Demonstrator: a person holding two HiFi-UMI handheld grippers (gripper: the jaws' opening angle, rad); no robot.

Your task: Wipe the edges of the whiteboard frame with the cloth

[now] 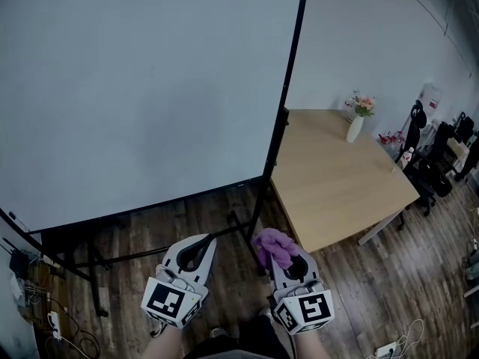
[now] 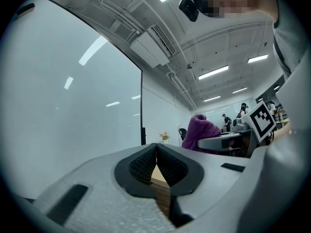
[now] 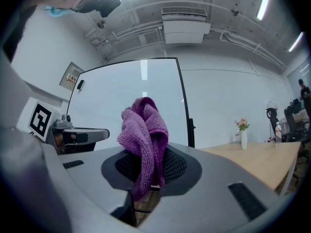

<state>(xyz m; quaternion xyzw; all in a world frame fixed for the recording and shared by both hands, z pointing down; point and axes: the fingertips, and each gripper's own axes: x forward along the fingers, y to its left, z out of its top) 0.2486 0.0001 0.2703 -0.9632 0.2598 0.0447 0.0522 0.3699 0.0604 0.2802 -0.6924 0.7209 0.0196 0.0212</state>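
Note:
A big whiteboard (image 1: 142, 88) on a black stand fills the head view's upper left; its black frame edge (image 1: 293, 58) runs down its right side. My right gripper (image 1: 278, 254) is shut on a bunched purple cloth (image 1: 274, 246), held low in front of the board's lower right corner. In the right gripper view the cloth (image 3: 144, 135) sticks up from between the jaws, with the frame edge (image 3: 184, 106) behind it. My left gripper (image 1: 205, 247) hangs beside it, shut with nothing in it; the left gripper view shows the jaws meeting (image 2: 156, 160).
A light wooden table (image 1: 337, 174) with a white vase of flowers (image 1: 356, 122) stands right of the board. Office chairs (image 1: 423, 152) crowd the far right. Cables and a power strip (image 1: 30, 290) lie on the dark wood floor at left, by the stand's legs (image 1: 93, 275).

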